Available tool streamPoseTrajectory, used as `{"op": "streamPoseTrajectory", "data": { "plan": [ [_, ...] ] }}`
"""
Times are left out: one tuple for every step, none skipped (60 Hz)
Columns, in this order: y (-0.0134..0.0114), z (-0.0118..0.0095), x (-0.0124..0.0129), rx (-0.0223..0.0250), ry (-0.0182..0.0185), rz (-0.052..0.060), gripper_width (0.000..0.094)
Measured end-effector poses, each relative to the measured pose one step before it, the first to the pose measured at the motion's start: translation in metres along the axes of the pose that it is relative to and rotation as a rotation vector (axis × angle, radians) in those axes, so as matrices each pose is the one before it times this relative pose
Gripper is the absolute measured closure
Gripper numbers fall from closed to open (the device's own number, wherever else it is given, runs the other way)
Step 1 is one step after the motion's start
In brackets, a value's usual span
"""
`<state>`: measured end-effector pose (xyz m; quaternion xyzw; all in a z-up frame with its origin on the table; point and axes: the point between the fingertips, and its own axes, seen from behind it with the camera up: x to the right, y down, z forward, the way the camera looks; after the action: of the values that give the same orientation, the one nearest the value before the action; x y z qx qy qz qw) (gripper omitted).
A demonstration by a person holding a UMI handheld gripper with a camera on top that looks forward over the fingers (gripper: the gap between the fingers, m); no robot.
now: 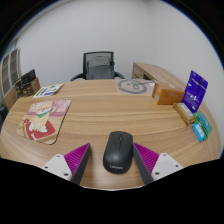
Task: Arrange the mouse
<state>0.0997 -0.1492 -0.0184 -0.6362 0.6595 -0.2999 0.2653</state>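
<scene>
Black mouse (118,151): near desk (100,115) front edge, between the spread gripper (116,160) fingers, ungrasped. Next, likely: close, then reposition.

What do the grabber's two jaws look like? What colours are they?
The gripper has two fingers, one at each side of the black mouse. Each finger is pale grey or white on the outside and carries a bright magenta, triangle-looking pad on its inner face. No cables or markings show.

We cannot read the print on the purple box (196,88) or the sheet (45,119) on the table (100,110). The office chair (100,66) shows only its backrest above the table's far edge.
</scene>
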Motion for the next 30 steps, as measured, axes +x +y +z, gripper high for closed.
{"op": "streamPoseTrajectory", "data": {
  "plan": [
    [-0.00082, 0.00107, -0.00059, -0.00078, -0.00231, -0.0012, 0.0068],
    [-0.00093, 0.00095, -0.00088, 0.00000, -0.00218, -0.0014, 0.0068],
    [-0.00111, 0.00075, -0.00052, 0.00020, -0.00243, -0.0008, 0.0069],
    [-0.00101, 0.00104, -0.00071, 0.00024, -0.00244, -0.0005, 0.0069],
    [-0.00071, 0.00099, -0.00070, -0.00055, -0.00222, -0.0013, 0.0072],
    [-0.00052, 0.00105, -0.00064, -0.00125, -0.00329, -0.0023, 0.0069],
    [-0.00067, 0.00108, -0.00073, -0.00245, -0.00364, -0.0023, 0.0069],
    [-0.00083, 0.00080, -0.00071, -0.00058, -0.00333, -0.0017, 0.0073],
    [-0.00108, 0.00068, -0.00045, 0.00044, -0.00238, -0.0012, 0.0076],
    [-0.00078, 0.00080, -0.00023, 0.00005, -0.00202, -0.0010, 0.0080],
    [-0.00069, 0.00067, -0.00052, -0.00067, -0.00204, -0.0010, 0.0084],
    [-0.00042, 0.00074, -0.00050, -0.00085, -0.00150, -0.0011, 0.0090],
    [-0.00062, 0.00073, -0.00038, -0.00045, -0.00204, -0.0008, 0.0095],
    [-0.00058, 0.00083, -0.00070, -0.00099, -0.00129, -0.0001, 0.0102],
    [-0.00067, 0.00065, -0.00001, 0.00026, -0.00100, 0.0000, 0.0112],
    [-0.00048, 0.00057, 0.00019, -0.00040, -0.00035, -0.0001, 0.0124],
    [-0.00034, 0.00050, 0.00033, -0.00072, 0.00043, 0.0005, 0.0139],
    [-0.00018, 0.00042, 0.00031, -0.00082, 0.00068, 0.0007, 0.0157],
    [-0.00031, 0.00055, 0.00051, -0.00030, 0.00121, 0.0004, 0.0177],
    [-0.00039, 0.00050, 0.00042, 0.00052, 0.00182, 0.0005, 0.0199],
    [-0.00041, 0.00066, 0.00034, 0.00085, 0.00195, 0.0007, 0.0226],
    [-0.00021, 0.00061, 0.00027, 0.00041, 0.00233, 0.0004, 0.0248],
    [-0.00013, 0.00052, 0.00065, 0.00007, 0.00253, 0.0001, 0.0274],
    [-0.00021, 0.00042, 0.00038, -0.00015, 0.00224, 0.0006, 0.0300],
    [0.00004, 0.00051, 0.00038, -0.00019, 0.00182, 0.0005, 0.0332],
    [-0.00008, 0.00030, 0.00037, -0.00029, 0.00130, 0.0022, 0.0366],
    [-0.00001, 0.00028, 0.00057, -0.00041, 0.00249, 0.0029, 0.0410],
    [-0.00005, 0.00007, -0.00002, -0.00071, 0.00093, 0.0029, 0.0434],
    [-0.00013, -0.00001, -0.00011, 0.00009, 0.00263, 0.0024, 0.0436],
    [0.00018, 0.00002, 0.00008, -0.00080, 0.00269, 0.0010, 0.0443]
  ]
}}
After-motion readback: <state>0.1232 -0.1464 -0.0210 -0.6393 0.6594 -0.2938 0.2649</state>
